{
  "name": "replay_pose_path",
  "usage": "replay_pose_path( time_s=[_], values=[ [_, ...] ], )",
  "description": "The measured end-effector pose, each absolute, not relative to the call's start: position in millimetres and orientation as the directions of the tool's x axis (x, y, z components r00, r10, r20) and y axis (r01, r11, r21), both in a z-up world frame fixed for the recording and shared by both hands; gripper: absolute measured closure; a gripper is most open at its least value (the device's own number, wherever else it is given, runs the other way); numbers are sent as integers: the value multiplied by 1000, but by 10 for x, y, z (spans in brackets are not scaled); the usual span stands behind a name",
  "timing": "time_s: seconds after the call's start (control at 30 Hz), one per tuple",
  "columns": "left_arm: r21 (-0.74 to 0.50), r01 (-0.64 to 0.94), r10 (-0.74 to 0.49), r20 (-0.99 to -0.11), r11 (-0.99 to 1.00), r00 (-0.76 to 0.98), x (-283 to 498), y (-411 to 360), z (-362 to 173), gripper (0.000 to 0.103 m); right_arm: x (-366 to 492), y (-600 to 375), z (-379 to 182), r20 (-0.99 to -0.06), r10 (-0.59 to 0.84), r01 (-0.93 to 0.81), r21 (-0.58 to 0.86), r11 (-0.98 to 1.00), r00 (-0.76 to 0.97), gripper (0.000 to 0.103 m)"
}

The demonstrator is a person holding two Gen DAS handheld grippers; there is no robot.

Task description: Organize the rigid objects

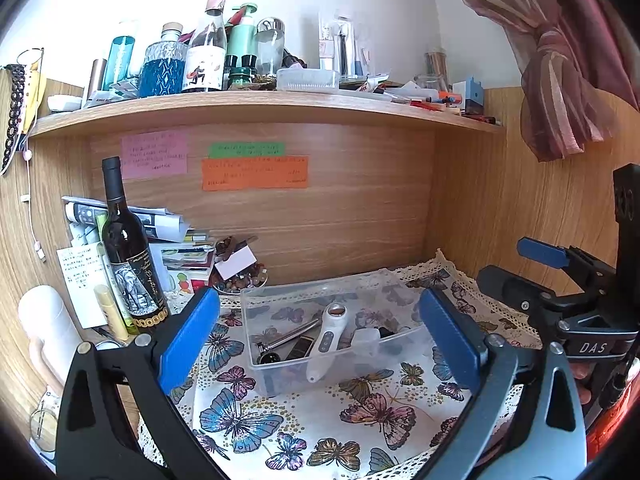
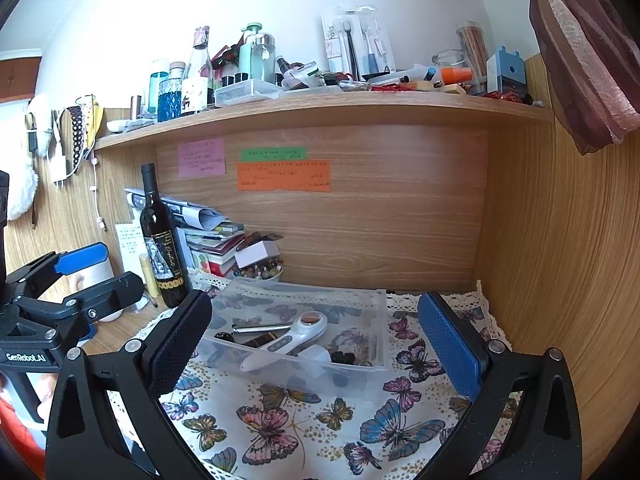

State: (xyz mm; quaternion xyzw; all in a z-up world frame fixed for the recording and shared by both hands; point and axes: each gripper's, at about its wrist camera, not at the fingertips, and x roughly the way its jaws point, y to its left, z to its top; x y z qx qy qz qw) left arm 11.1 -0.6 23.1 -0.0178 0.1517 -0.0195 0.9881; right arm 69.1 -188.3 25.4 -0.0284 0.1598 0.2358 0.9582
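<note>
Hiding under white device: dark items in clear bin, unidentifiable.

clear plastic bin, wood-grain desk — matt

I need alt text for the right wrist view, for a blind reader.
A clear plastic bin on a butterfly cloth holds a white handheld device and small items, framed by the open right gripper. A wine bottle stands left.
</note>
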Motion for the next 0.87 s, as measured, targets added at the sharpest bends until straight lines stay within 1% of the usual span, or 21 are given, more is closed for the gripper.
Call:
replay_pose_path(
  time_s=[0.4,0.73,0.87],
  values=[
    [-51,45,-58,-302,998,952,131,-12,231,2,687,-1906,268,-315,440,-458,18,889,841,0],
    [-77,75,-96,-316,994,944,156,-16,227,2,696,-1926,275,-313,443,-460,20,887,840,0],
    [-73,70,-90,-317,995,944,159,-23,219,2,700,-1921,273,-313,443,-461,20,887,840,0]
  ],
)
